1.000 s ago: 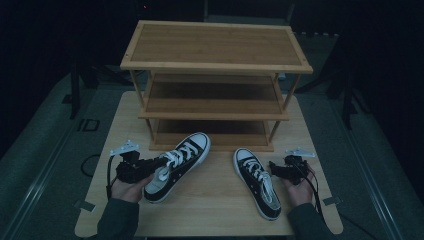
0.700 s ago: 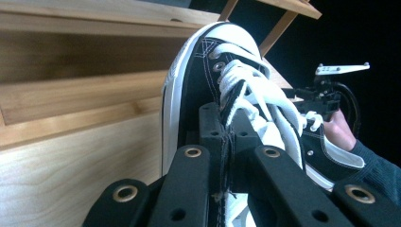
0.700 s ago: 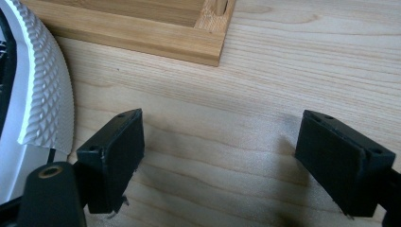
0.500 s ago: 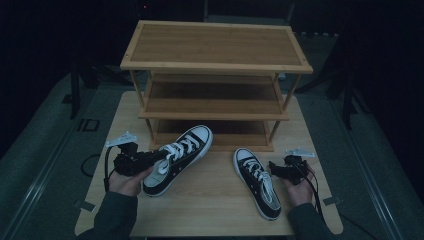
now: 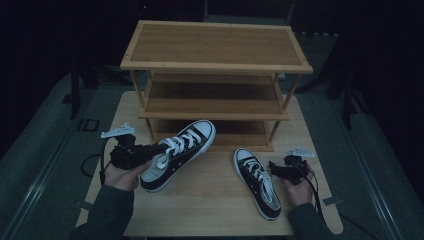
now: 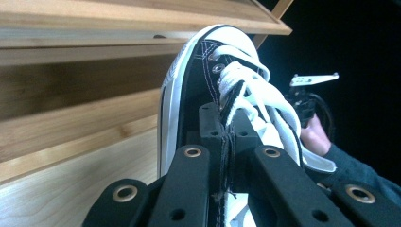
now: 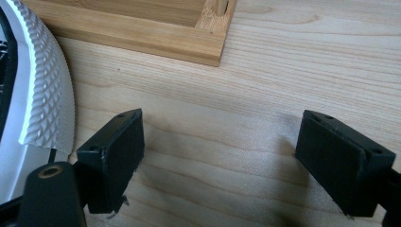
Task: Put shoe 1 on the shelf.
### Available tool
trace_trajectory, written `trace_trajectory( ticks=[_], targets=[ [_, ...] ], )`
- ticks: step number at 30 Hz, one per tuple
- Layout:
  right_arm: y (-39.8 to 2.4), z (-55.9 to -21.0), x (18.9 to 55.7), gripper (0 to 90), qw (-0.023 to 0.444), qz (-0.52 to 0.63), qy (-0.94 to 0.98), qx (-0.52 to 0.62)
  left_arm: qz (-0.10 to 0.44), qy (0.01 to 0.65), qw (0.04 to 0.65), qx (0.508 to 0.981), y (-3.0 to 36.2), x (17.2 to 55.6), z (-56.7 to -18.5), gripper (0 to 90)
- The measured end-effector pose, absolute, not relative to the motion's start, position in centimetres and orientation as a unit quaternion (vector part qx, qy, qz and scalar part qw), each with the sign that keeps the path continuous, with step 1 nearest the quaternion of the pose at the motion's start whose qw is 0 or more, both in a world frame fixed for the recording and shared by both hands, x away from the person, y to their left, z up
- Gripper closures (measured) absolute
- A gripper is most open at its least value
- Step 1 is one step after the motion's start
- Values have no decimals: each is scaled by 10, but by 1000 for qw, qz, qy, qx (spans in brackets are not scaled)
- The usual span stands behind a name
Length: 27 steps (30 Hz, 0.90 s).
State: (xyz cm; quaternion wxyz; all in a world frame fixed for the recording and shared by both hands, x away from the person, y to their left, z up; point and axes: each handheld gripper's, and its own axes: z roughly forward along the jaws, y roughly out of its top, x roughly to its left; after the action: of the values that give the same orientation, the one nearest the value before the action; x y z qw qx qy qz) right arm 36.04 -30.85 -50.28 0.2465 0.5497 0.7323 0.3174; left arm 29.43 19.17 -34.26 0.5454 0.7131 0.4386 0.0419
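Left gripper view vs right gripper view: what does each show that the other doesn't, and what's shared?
Left gripper view: the left claw shut on the tongue of a black canvas sneaker with white laces, the far hand, and the wooden rack's upper shelves.
Right gripper view: the right claw open over bare table, beside a white textured rubber toe cap.
Shared: the light wooden tabletop and the rack.

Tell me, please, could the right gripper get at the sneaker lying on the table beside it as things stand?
Probably yes. The right gripper has its jaws open with only bare table between them, and the sneaker on the table lies right beside it, toe toward the shoe rack. Nothing stands between them; the left gripper is busy with the other sneaker.
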Motion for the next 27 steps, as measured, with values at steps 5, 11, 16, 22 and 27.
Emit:
trace_trajectory(
  ticks=[5,11,16,22,27],
  targets=[
    [-309,-503,360,156,247,318,732,549,45,434,549,713,189,296,-330,881],
    [-309,-503,360,156,247,318,732,550,47,436,556,706,185,303,-315,881],
    [-309,-503,360,157,247,318,732,550,52,438,565,697,181,310,-305,880],
    [-308,-503,360,156,246,318,733,549,53,456,573,679,175,322,-298,879],
    [-308,-503,360,156,246,318,733,549,64,474,573,666,169,331,-296,879]
  ],
)
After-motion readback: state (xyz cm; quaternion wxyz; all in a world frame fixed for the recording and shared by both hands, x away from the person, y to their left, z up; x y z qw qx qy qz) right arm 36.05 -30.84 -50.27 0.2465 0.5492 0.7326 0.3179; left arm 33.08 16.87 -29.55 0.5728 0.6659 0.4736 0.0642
